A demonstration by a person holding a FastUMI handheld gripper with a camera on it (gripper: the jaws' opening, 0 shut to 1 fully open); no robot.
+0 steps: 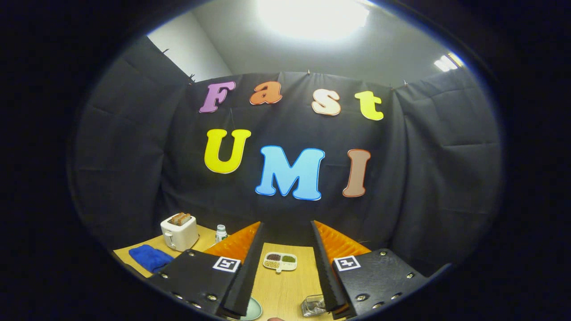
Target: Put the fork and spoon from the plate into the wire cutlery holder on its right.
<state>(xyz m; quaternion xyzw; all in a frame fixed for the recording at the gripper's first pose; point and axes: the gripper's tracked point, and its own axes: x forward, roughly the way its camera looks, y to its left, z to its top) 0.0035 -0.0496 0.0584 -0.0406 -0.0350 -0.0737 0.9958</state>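
Wooden and pale, the surface runs between the two fingers of the hand-held gripper; the fingers stand wide apart, released, with nothing between them and neither pad touching anything; each finger's housing carries a square black-and-white marker tag, a pattern and not readable writing.

Ahead of the fingers, at about 12 o'clock from the gap, lies a small white divided dish with three compartments holding dark, green and pale grains; it sits flat on the surface, apart from both fingers.

Close in at roughly 7 o'clock from the gap, tucked under the left finger's near end, the curved rim of a pale green plate peeps out; whether the fork and spoon lie on it cannot be told, since most of it is hidden.

At roughly 5 o'clock, just beside the right finger's near end, a clear glass-like container rests on the surface; its make cannot be told.

Farther off at 10 o'clock stands a white toaster with two slices of toast standing up in its slots; at 8 o'clock from the toaster lies a crumpled blue cloth; at 3 o'clock from the toaster stands a small white bottle with a green label, its print too small to read.
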